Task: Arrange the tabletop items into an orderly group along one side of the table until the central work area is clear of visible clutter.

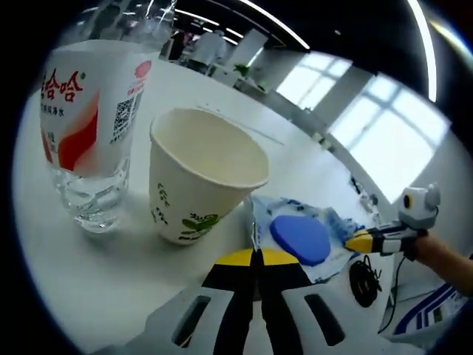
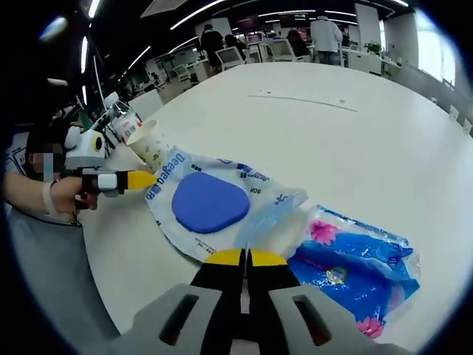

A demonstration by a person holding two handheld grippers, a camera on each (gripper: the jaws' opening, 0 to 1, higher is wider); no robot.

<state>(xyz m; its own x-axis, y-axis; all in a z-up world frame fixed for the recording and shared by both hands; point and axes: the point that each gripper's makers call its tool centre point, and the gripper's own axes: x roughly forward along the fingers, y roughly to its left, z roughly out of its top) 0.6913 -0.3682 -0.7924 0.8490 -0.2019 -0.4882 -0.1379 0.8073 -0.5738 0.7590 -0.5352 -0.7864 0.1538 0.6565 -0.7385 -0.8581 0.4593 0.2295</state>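
Wipes pack (image 2: 214,203) lies just ahead of both grippers' jaws, each pair pressed together on nothing.

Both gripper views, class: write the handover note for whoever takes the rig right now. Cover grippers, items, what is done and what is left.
Left gripper: jaws shut, holding nothing, at the wet-wipe pack's edge.
Right gripper: jaws shut, holding nothing, between the two packs.
Items: water bottle and paper cup stand upright side by side; wet-wipe pack lies next to the cup; blue tissue pack lies just beyond it.
Done: bottle and cup look grouped.
Left: probably line up both packs beside them.
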